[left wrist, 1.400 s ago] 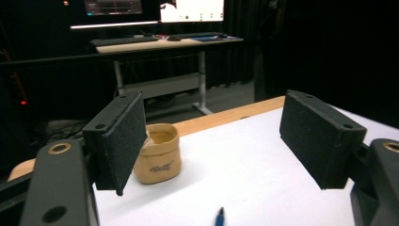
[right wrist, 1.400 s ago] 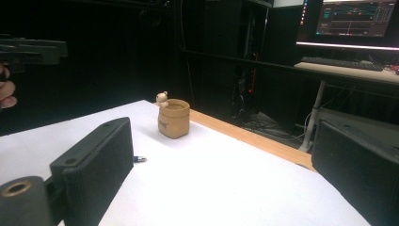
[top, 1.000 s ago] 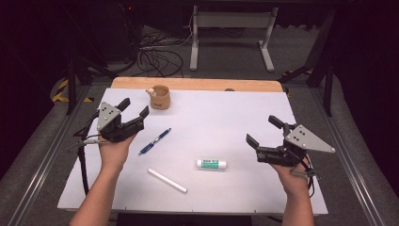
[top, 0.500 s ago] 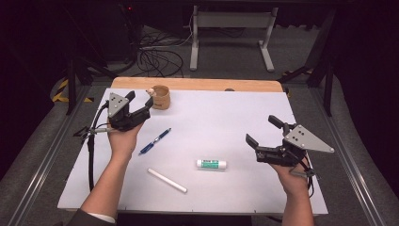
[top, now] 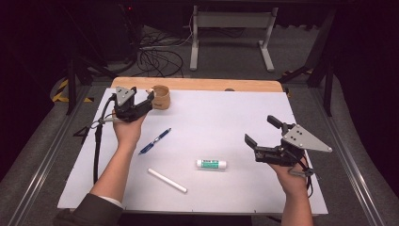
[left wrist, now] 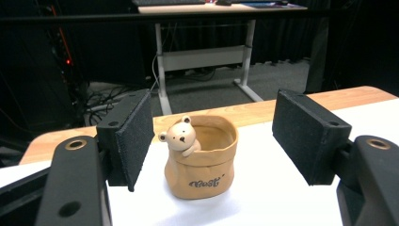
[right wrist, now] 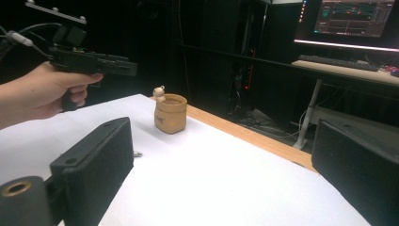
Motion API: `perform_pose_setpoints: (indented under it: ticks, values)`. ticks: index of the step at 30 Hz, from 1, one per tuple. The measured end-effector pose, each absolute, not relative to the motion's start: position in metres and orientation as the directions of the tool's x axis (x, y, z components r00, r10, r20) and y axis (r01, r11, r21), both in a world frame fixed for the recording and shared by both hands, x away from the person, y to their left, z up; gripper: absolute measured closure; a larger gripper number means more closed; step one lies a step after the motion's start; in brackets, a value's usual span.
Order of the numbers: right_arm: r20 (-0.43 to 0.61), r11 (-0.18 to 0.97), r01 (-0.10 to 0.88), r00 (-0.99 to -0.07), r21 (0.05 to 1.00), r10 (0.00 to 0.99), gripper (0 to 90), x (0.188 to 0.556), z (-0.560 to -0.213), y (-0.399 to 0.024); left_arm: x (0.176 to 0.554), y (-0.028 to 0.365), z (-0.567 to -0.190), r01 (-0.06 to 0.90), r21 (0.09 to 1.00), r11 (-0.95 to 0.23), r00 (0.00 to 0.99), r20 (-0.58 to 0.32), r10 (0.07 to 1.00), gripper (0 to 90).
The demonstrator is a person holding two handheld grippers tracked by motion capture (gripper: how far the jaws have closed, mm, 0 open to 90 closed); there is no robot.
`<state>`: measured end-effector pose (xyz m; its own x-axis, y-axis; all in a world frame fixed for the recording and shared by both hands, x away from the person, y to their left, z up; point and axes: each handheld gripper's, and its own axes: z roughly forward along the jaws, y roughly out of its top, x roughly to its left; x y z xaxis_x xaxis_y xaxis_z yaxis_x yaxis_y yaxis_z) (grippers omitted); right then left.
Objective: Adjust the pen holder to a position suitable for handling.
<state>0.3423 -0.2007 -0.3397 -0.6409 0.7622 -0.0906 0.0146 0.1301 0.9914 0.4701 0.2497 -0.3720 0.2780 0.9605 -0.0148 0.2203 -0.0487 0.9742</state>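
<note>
While the left gripper (top: 149, 101) hovers at the far left of the surface (top: 244, 117), its jaws stand wide apart and have just been closing a little, with nothing pressed between the pads. Seen in the left gripper view, the tan pot (left wrist: 202, 157) sits upright just ahead of the jaws, in line with the gap between them but not touched by either pad. This pot is shaped like a small paper sack, with a little bear figure (left wrist: 180, 136) leaning over its rim and dark lettering on its front. From the high view the pot (top: 161, 96) stands near the far edge of the white sheet, close to the wooden strip of the surface behind it, and the left gripper's tips are just beside it on the left.

Nearer the person than the pot, a blue pen (top: 155, 141) lies slanted on the sheet. Farther from the pot, toward the near edge, lie a white stick (top: 167, 180) and a white glue stick (top: 211, 164) with a green label, each apart from the others.

Well away from the pot, at the near right of the surface, the right gripper (top: 263, 134) is held level in the person's hand with its jaws spread wide and nothing in them. In the right gripper view the pot (right wrist: 170, 113) shows far off between those jaws, with the left hand (right wrist: 40, 96) and its gripper beside it
</note>
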Motion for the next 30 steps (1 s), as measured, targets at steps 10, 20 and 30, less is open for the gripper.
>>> perform_pose_setpoints:
  ticks: [10, 20, 30]
  values:
    - [-0.084, 0.128, 0.021, -0.647, 0.992, 0.758, 6.8, 0.343, -0.341, -0.2, 0.494, 0.248, -0.389, 0.257, 0.966, -0.035, 0.238, -0.029, 0.971, 30.3]
    - [-0.084, 0.128, 0.02, -0.648, 0.992, 0.757, 6.8, 0.345, -0.342, -0.199, 0.514, 0.248, -0.394, 0.289, 0.957, -0.01, 0.217, -0.056, 0.975, 30.6]
    - [-0.083, 0.129, 0.024, -0.65, 0.991, 0.756, 6.8, 0.346, -0.343, -0.198, 0.537, 0.243, -0.391, 0.304, 0.952, 0.023, 0.174, -0.079, 0.981, 30.6]
